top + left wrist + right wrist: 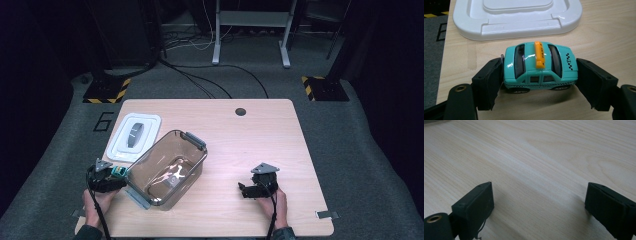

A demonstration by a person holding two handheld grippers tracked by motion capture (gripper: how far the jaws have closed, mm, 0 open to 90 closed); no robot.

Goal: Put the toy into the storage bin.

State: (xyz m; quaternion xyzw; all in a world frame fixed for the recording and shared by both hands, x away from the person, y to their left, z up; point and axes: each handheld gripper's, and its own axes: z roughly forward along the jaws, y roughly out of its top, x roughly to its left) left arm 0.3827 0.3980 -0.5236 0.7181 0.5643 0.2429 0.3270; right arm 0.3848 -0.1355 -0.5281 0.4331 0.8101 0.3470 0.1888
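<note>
Pale wood desk (250, 145) carries a teal toy taxi (540, 66), which stands between the left hand-held gripper (539, 82) pads, apparently just gripped beside the clear bin (167, 167) and white lid (134, 136). Likely lifting into the bin remains. Right hand-held gripper (539, 207) rests wide, empty; dark carpet surrounds.

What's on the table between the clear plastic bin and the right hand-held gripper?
Nothing: in the high view the wooden table is bare between the clear bin and the right hand-held gripper.
</note>
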